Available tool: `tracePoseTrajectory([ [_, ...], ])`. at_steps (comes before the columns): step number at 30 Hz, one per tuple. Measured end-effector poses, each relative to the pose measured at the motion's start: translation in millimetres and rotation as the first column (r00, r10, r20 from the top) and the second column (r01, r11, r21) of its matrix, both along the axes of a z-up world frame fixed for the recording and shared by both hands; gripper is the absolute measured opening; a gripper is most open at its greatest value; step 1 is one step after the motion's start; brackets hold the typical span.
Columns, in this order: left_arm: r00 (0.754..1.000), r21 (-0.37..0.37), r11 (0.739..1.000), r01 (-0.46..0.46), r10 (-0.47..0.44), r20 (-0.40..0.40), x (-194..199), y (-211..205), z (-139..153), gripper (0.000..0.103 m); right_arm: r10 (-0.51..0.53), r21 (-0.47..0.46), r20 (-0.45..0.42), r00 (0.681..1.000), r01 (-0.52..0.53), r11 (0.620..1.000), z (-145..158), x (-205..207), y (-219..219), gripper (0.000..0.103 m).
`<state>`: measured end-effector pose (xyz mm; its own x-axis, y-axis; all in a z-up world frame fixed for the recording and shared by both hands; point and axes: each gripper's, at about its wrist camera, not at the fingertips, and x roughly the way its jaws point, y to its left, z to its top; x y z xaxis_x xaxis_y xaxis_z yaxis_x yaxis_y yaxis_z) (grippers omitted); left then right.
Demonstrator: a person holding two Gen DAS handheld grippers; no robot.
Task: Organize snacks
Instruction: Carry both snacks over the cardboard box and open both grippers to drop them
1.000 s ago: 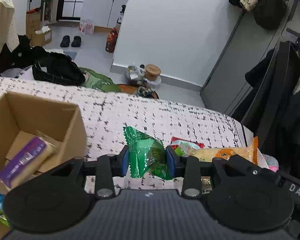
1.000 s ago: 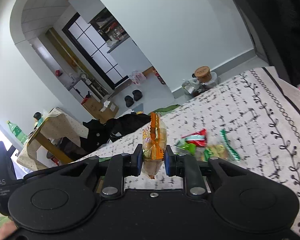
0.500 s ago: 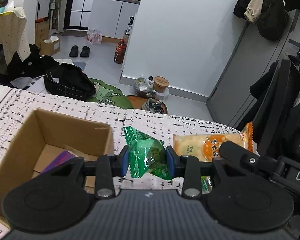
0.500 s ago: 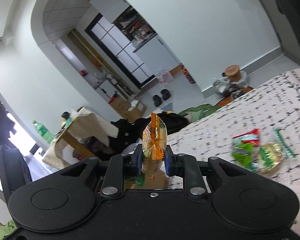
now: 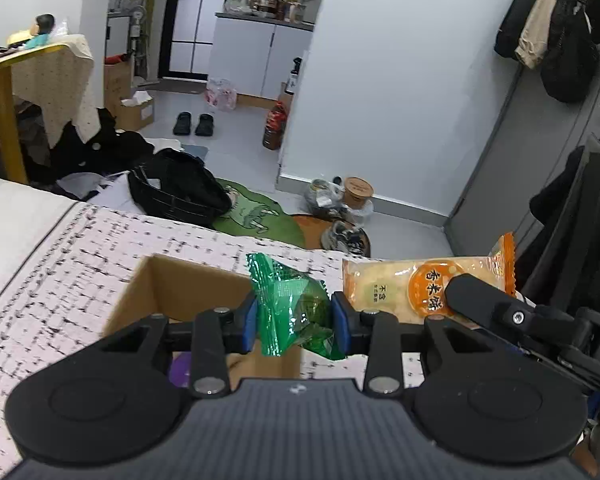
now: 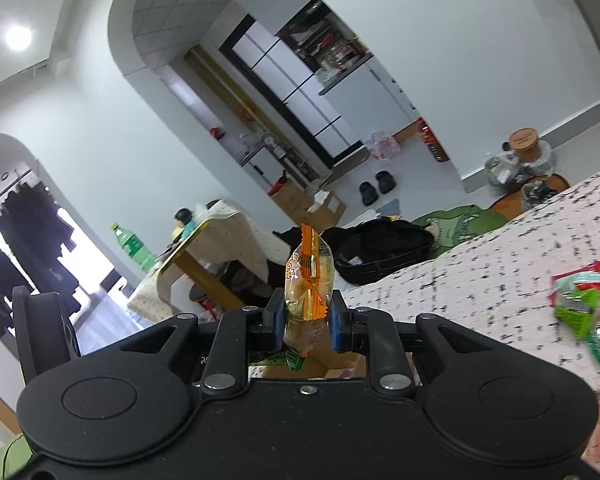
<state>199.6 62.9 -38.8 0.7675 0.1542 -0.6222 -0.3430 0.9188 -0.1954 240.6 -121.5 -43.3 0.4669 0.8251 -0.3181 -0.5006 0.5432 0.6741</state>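
My left gripper (image 5: 294, 322) is shut on a crinkly green snack packet (image 5: 290, 304), held above the near right corner of an open cardboard box (image 5: 172, 284) on the patterned bedspread (image 5: 80, 248). A purple pack (image 5: 180, 368) shows inside the box. To the right, the right gripper's black finger pinches an orange rice cracker packet (image 5: 404, 286). In the right wrist view my right gripper (image 6: 304, 320) is shut on that orange packet (image 6: 308, 276), seen edge-on, with the box (image 6: 332, 362) just below it.
Several loose snack packets (image 6: 580, 300) lie on the bedspread (image 6: 480, 276) at the right. Beyond the bed's edge are a black bag (image 5: 176, 192), a green rug (image 5: 256, 216), jars (image 5: 356, 192) and a yellow table (image 5: 8, 80). Coats (image 5: 560, 28) hang at the right.
Both grippers have risen and swung left with their packets. The box has slid from the far left toward the centre of the left wrist view; the loose snacks moved to the right edge.
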Motion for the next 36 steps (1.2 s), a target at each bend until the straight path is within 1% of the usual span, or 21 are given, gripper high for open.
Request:
tracePoseTrajectory([
  [8, 0.998, 0.025, 0.997, -0.069, 0.069, -0.011, -21, 28, 5, 0.037, 0.032, -0.005, 0.011, 0.999, -0.032, 0.999, 3, -3, 16, 0.021],
  [15, 0.993, 0.038, 0.993, -0.112, 0.113, -0.023, -32, 51, 9, 0.037, 0.069, -0.048, 0.015, 0.997, -0.068, 0.997, 1, 0, 33, 0.021],
  [18, 0.992, 0.027, 0.993, -0.117, 0.118, -0.043, -33, 59, 4, 0.037, 0.084, -0.064, 0.01, 0.996, -0.083, 0.995, -2, -3, 40, 0.021],
  [24, 0.988, -0.003, 0.991, -0.134, 0.133, -0.079, -33, 66, -14, 0.037, 0.097, -0.124, -0.011, 0.995, -0.098, 0.987, -8, -6, 48, 0.021],
  [25, 0.986, -0.006, 0.99, -0.141, 0.14, -0.088, -31, 67, -17, 0.041, 0.095, -0.132, -0.016, 0.995, -0.097, 0.986, -10, -6, 48, 0.021],
  [29, 0.982, -0.047, 0.988, -0.147, 0.141, -0.123, -26, 72, -26, 0.05, 0.094, -0.15, -0.032, 0.995, -0.098, 0.984, -12, -5, 49, 0.021],
  [35, 0.982, -0.04, 0.987, -0.156, 0.151, -0.115, -30, 72, -27, 0.065, 0.113, -0.182, -0.047, 0.993, -0.119, 0.976, -19, -3, 61, 0.022],
  [36, 0.982, -0.042, 0.986, -0.159, 0.154, -0.113, -31, 73, -27, 0.068, 0.117, -0.191, -0.046, 0.992, -0.124, 0.974, -21, -3, 64, 0.024],
])
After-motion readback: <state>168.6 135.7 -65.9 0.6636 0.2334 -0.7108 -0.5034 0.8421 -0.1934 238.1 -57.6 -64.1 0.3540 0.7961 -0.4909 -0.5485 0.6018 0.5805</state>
